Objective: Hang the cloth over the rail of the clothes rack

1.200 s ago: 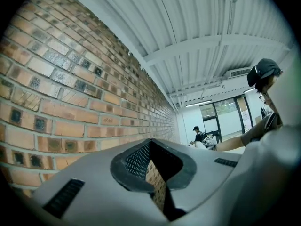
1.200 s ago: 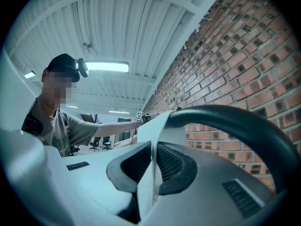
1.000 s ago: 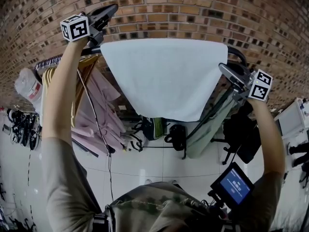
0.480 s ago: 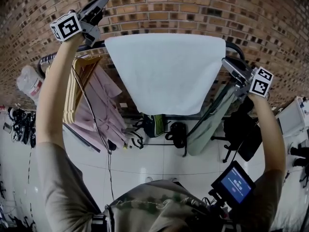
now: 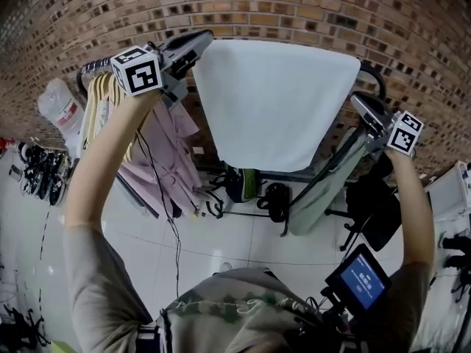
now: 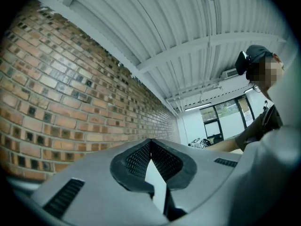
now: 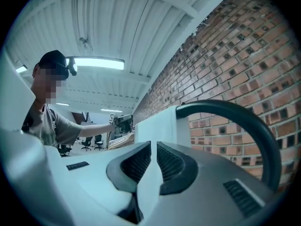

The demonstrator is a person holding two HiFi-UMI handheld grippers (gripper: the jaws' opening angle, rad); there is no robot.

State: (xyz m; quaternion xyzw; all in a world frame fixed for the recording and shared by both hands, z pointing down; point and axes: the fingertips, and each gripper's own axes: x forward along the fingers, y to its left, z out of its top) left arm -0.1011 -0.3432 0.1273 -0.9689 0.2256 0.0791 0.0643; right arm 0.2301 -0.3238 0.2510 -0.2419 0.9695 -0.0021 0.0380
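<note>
A white cloth (image 5: 276, 101) hangs draped over the black rail (image 5: 373, 77) of the clothes rack, in front of a brick wall. My left gripper (image 5: 204, 38) is shut, its tips right beside the cloth's top left corner; I cannot tell if it touches. In the left gripper view the jaws (image 6: 150, 144) meet at the tips, with only a pale sliver lower down. My right gripper (image 5: 358, 100) is at the cloth's upper right edge. The right gripper view shows it (image 7: 154, 149) shut on a fold of the cloth (image 7: 155, 124), next to the rail's curved end (image 7: 235, 113).
Pink garments (image 5: 165, 149) on wooden hangers (image 5: 99, 98) fill the rack to the left. A green garment (image 5: 324, 193) hangs at the right. Black bags (image 5: 274, 201) sit on the floor below. A white sack (image 5: 62, 112), shoes (image 5: 33, 176) and a small screen (image 5: 358, 283) are nearby.
My left gripper came down and to the right, from above the rail's left part to the cloth's top left corner. The right gripper stayed at the cloth's right edge.
</note>
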